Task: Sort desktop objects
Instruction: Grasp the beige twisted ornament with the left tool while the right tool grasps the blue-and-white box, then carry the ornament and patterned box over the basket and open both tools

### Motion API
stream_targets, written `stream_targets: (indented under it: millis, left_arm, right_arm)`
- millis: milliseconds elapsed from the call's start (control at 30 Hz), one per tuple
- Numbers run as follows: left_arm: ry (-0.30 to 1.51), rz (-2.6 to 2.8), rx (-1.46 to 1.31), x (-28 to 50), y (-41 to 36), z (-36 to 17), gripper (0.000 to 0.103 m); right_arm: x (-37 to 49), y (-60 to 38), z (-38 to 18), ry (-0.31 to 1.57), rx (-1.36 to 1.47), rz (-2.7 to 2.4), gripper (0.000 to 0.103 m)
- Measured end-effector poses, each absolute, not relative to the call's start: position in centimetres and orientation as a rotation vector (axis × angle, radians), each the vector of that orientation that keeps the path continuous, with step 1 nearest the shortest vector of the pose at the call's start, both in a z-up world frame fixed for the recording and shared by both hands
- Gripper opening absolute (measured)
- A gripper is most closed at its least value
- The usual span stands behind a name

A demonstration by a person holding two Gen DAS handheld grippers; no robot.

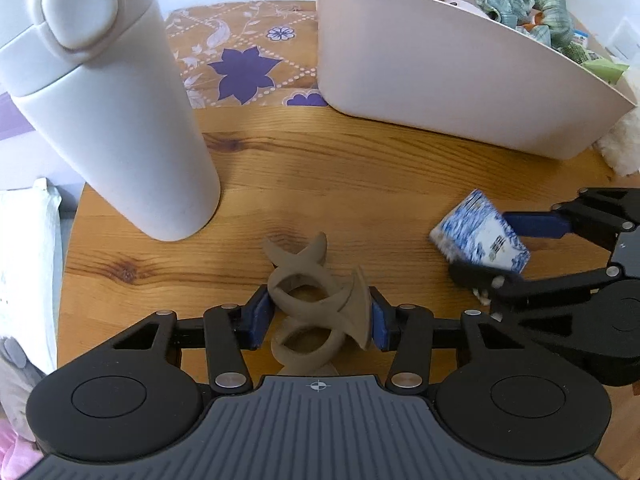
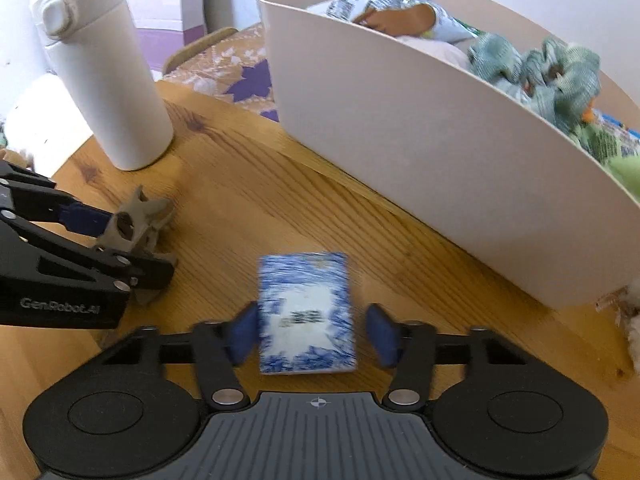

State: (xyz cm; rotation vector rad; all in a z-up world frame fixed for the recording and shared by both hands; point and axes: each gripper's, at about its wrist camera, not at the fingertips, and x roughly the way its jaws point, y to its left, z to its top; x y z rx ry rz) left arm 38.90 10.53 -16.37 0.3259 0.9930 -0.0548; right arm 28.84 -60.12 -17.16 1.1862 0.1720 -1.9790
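Observation:
A brown hair claw (image 1: 308, 296) lies on the round wooden table (image 1: 360, 176), and my left gripper (image 1: 320, 318) is shut on it, both blue pads against its sides. The right wrist view shows the same claw (image 2: 136, 216) in the left gripper (image 2: 124, 240). A blue-and-white packet (image 2: 306, 308), blurred, sits between the fingers of my right gripper (image 2: 312, 334). The left pad touches it and the right pad stands a little apart, so the gripper is open. From the left wrist view the packet (image 1: 476, 236) looks tilted in the right gripper (image 1: 504, 250).
A white bin (image 1: 420, 72) with a green scrunchie (image 1: 520, 4) and packets stands behind both grippers. A tall white tumbler (image 1: 120, 120) stands at the left. A flowered placemat (image 1: 248, 60) lies at the back. Something fluffy and white (image 1: 624, 144) sits at the table's right edge.

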Motion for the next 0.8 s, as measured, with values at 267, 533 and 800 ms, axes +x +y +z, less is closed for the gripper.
stream_targets:
  millis: [267, 533, 800]
  left_arm:
    - [0.980, -0.062, 0.341, 37.8, 10.4, -16.0, 0.049]
    - [0.936, -0.108, 0.384, 36.9, 8.5, -13.9, 0.049]
    - [0.873, -0.187, 0.460, 35.8, 5.7, -10.8, 0.049]
  right_arm:
    - [29.3, -59.0, -16.8, 0.160, 1.223, -1.963, 0.042]
    - [29.7, -54.9, -14.6, 0.162, 1.170, -1.997, 0.042]
    - [29.8, -49.7, -12.4, 0.118, 1.137, -2.066, 0.042]
